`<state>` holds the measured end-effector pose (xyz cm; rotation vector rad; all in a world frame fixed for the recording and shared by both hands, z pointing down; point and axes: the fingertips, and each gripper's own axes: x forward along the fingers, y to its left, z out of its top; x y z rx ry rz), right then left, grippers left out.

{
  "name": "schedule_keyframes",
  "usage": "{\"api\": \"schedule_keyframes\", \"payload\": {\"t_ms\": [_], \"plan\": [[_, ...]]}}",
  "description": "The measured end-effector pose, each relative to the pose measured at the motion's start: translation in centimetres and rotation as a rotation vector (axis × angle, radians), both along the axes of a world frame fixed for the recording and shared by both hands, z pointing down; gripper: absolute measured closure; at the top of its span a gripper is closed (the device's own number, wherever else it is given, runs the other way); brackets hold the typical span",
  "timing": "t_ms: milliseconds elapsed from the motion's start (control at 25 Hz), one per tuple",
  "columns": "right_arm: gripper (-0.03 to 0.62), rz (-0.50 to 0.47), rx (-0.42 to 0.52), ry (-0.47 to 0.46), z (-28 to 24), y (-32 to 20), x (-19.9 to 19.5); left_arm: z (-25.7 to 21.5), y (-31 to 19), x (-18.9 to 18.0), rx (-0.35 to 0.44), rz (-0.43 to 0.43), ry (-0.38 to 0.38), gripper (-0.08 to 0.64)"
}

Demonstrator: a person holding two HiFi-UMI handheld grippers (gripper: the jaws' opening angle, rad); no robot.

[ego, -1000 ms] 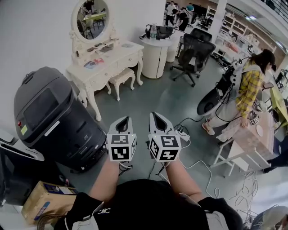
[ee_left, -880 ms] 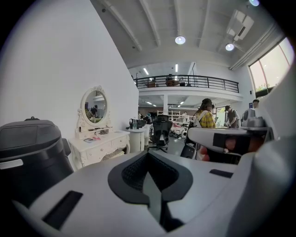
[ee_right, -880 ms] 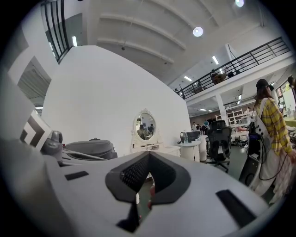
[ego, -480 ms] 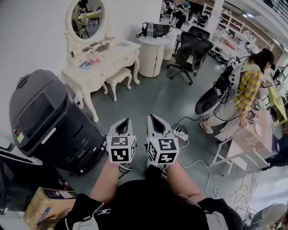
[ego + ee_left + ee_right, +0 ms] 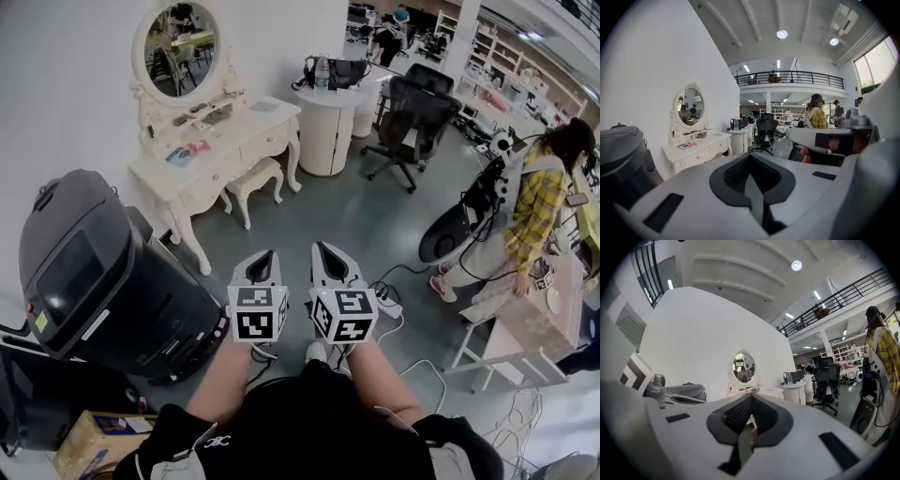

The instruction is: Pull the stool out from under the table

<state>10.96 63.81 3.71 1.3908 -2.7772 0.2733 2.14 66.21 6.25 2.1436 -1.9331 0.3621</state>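
Left gripper (image 5: 263,259) and right gripper (image 5: 326,252), both closed, face the stool (image 5: 255,176).

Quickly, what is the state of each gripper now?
Left gripper: shut, holding nothing.
Right gripper: shut, holding nothing.

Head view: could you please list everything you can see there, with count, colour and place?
dressing table: one, white, against the wall, upper left
oval mirror: one, white frame, on the dressing table
stool: one, white, tucked partly under the dressing table
round cabinet: one, white, right of the dressing table
office chair: one, black, upper right
machine: one, dark grey, left
cardboard box: one, brown, lower left corner
person: one, yellow checked shirt, right edge
power strip: one, white, on the floor
left gripper: one, pale grey, bottom centre, shut, empty
right gripper: one, pale grey, beside it, shut, empty
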Motion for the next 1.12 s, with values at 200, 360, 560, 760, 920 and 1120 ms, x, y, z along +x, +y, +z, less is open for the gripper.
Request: {"api": "schedule_keyframes", "payload": {"t_ms": [200, 360, 560, 760, 920, 1120], "plan": [[0.586, -0.025, -0.003, -0.006, -0.5, -6.2, 1.1, -0.4, -6.0, 1.2, -0.001, -0.018, -0.014, 0.563], [0.586, -0.033, 0.026, 0.031, -0.4, -10.1, 2.1, -0.2, -9.9, 2.4, -0.013, -0.038, -0.025, 0.563], [0.586, -0.064, 0.033, 0.036, -0.4, -14.1, 2.7, 0.3, -13.7, 3.4, -0.031, -0.063, -0.057, 0.563], [0.586, -0.091, 0.011, 0.014, 0.3, -17.4, 3.4, 0.5, -16.3, 3.8, -0.037, -0.102, -0.081, 0.563], [0.586, -0.108, -0.012, 0.014, 1.1, -19.8, 3.0, 0.8, -18.5, 3.4, -0.049, -0.124, -0.086, 0.563], [0.586, -0.132, -0.064, 0.003, 2.1, -22.7, 2.0, 1.7, -21.2, 2.3, -0.069, -0.145, -0.067, 0.563]]}}
